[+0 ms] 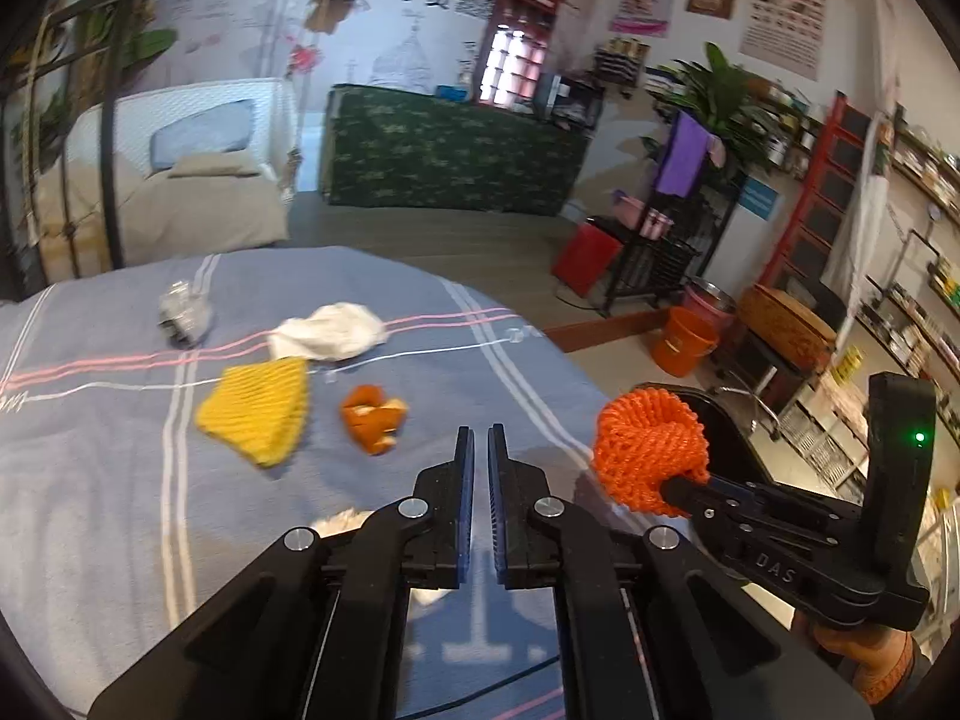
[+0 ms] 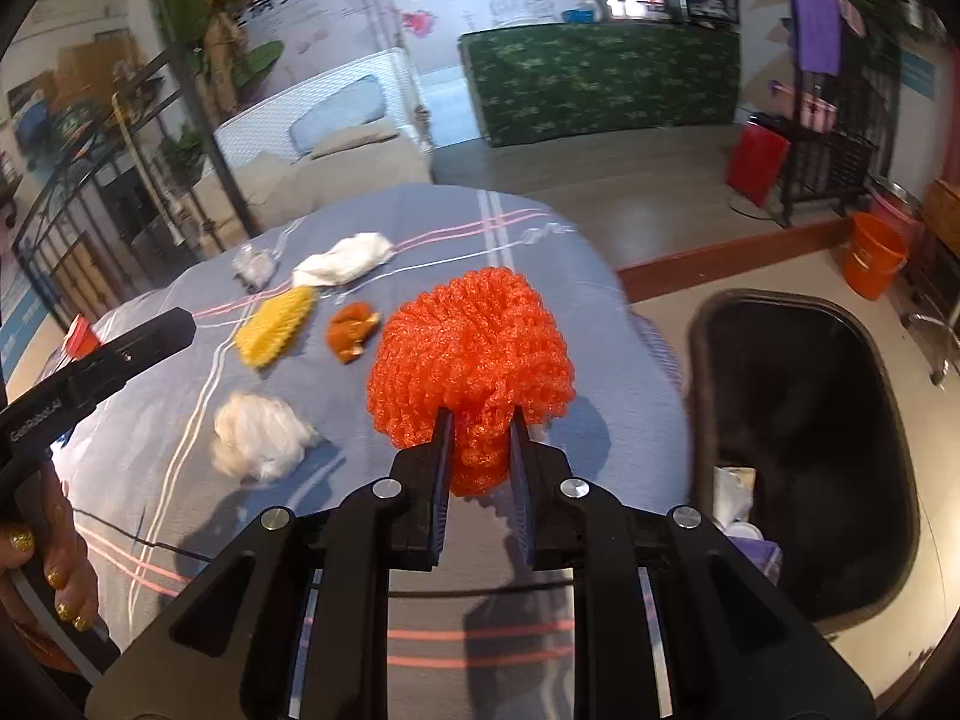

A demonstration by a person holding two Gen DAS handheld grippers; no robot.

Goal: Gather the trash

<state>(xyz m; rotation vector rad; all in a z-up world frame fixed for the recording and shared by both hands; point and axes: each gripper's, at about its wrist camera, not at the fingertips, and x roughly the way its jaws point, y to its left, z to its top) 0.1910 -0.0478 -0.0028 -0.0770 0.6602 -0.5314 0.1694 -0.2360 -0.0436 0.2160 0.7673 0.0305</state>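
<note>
left wrist view: left hand-held gripper [image 1: 480, 438] closed, empty, above the table [image 1: 90, 480]; yellow foam net [image 1: 255, 414] and orange peel [image 1: 372, 417] lie ahead. right wrist view: right hand-held gripper [image 2: 480, 420] clamps the orange foam net [image 2: 474, 354] above the table edge, beside the black bin [image 2: 804, 450].

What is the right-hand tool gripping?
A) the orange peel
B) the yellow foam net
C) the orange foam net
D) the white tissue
C: in the right wrist view the right gripper has its jaws pressed on the orange foam net, lifted beside the black bin.
</note>
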